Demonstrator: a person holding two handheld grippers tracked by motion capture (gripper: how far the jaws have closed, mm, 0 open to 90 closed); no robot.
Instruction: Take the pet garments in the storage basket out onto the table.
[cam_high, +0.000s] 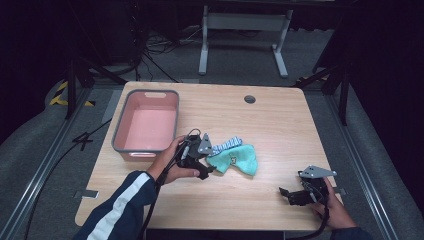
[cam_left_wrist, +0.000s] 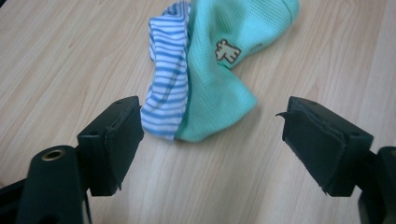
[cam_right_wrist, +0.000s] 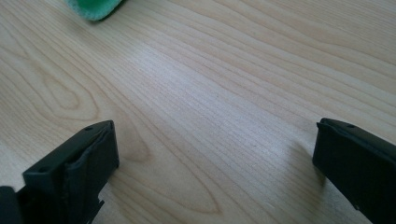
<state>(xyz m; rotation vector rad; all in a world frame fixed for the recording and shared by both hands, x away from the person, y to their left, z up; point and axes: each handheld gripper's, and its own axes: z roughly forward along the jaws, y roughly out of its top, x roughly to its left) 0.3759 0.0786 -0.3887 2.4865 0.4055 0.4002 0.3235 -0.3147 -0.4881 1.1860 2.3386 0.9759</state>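
The soft, light mint-green waffle-knit cloth with a blue-striped lining (cam_left_wrist: 219, 70) lies limp mid-bench (cam_high: 280, 120), just beyond the left gripper (cam_left_wrist: 212, 140) — jaws spread, empty. Pinch its near folded edge.

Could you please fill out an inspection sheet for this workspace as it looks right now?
Surface: wooden table, with a round port near the far edge.
Job's things: green cloth and striped cloth, lying bunched together; pink bin at far left.
Clutter: nothing seen.
Grippers: left gripper open, jaws either side of the cloths' near end; right gripper open over bare wood.
Cables: black cable trailing from the left gripper.
Surroundings: grey floor, white frame behind.
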